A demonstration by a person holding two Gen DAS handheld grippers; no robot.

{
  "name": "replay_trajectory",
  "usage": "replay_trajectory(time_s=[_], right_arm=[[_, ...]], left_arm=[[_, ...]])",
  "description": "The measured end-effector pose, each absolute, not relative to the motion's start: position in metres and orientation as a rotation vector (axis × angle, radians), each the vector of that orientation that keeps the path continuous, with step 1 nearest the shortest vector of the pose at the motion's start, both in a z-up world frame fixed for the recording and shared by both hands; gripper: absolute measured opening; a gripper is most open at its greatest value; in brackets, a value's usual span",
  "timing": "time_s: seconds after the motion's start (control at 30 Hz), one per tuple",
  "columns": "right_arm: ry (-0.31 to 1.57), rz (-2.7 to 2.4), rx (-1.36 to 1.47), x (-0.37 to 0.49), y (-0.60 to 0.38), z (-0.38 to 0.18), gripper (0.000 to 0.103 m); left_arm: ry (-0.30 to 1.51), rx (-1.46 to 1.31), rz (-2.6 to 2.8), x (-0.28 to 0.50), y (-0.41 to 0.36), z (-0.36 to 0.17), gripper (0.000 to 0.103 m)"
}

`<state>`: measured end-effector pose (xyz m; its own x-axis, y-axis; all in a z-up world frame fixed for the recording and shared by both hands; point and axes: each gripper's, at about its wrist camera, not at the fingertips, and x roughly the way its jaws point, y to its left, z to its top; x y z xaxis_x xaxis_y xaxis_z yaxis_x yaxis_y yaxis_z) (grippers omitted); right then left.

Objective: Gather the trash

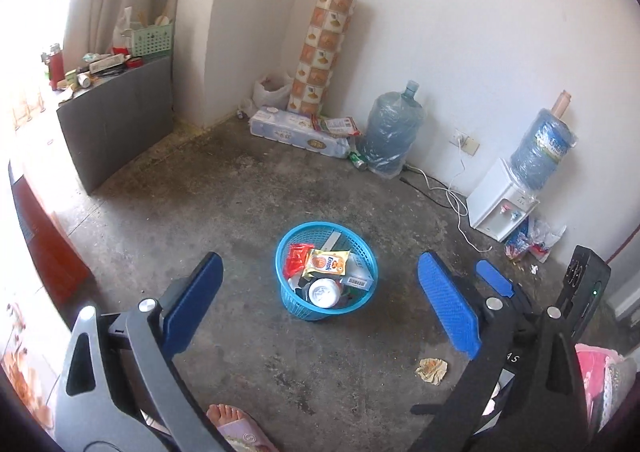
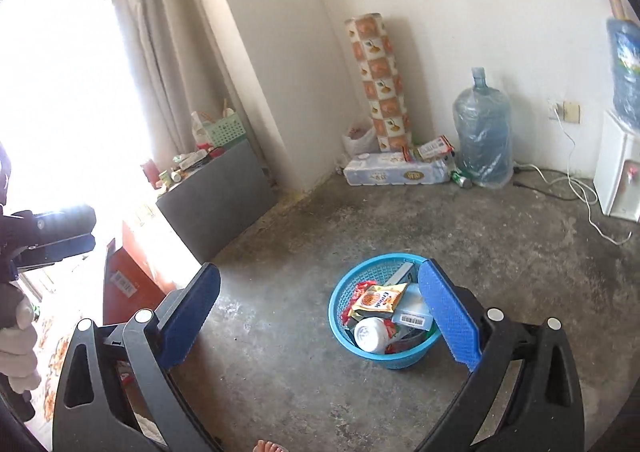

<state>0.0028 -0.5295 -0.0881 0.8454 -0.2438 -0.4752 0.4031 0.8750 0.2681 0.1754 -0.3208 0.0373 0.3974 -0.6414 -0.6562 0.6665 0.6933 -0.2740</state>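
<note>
A blue plastic basket [image 1: 280, 252] [image 2: 336, 302] stands on the concrete floor. It holds a yellow snack packet [image 1: 326, 262], a white cup [image 1: 322, 292], a red wrapper [image 1: 296, 256] and a barcoded box [image 1: 360, 281]. My left gripper [image 1: 320, 258] hangs open above and in front of the basket, nothing between its blue pads. My right gripper [image 2: 320, 267] is open too and empty, its right finger overlapping the basket's rim in view. A crumpled paper scrap [image 1: 432, 370] lies on the floor nearer me, to the right. One of the right gripper's fingers [image 1: 494, 278] shows beside the left one.
A water dispenser [image 1: 496, 204] with loose wrappers [image 1: 532, 240] beside it stands at the right wall. Cables [image 1: 452, 188] trail on the floor. A water jug [image 1: 390, 132], green can [image 1: 357, 161], tissue pack [image 1: 296, 134] and rolled mat [image 1: 324, 52] fill the corner. A grey low table [image 1: 116, 132] stands left; a foot [image 1: 232, 420] is below.
</note>
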Motion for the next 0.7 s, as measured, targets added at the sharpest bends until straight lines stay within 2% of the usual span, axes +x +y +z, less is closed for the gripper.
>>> replay_trajectory(time_s=[0.13,0.27,0.4,0.57,0.7], right_arm=[[0.408,-0.333,0.181,0.003,-0.474,-0.044,0.096],[0.501,-0.391,0.012,-0.007,-0.426,-0.023,0.096],[0.62,-0.446,0.011,-0.034,-0.399,-0.038,0.096],[0.743,-0.533,0.06,-0.067,-0.392,-0.084,0.096],[0.753,-0.6,0.019,-0.078,-0.39,-0.095,0.096]], left_arm=[[0.81,-0.012,-0.649,0.149,-0.27,0.052,0.094],[0.741,-0.029,-0.53,0.119,-0.228,0.057,0.094],[0.765,-0.021,-0.406,0.096,-0.205,0.034,0.094],[0.851,0.095,-0.346,0.08,-0.201,-0.012,0.094],[0.917,0.075,-0.331,0.073,-0.192,-0.03,0.094]])
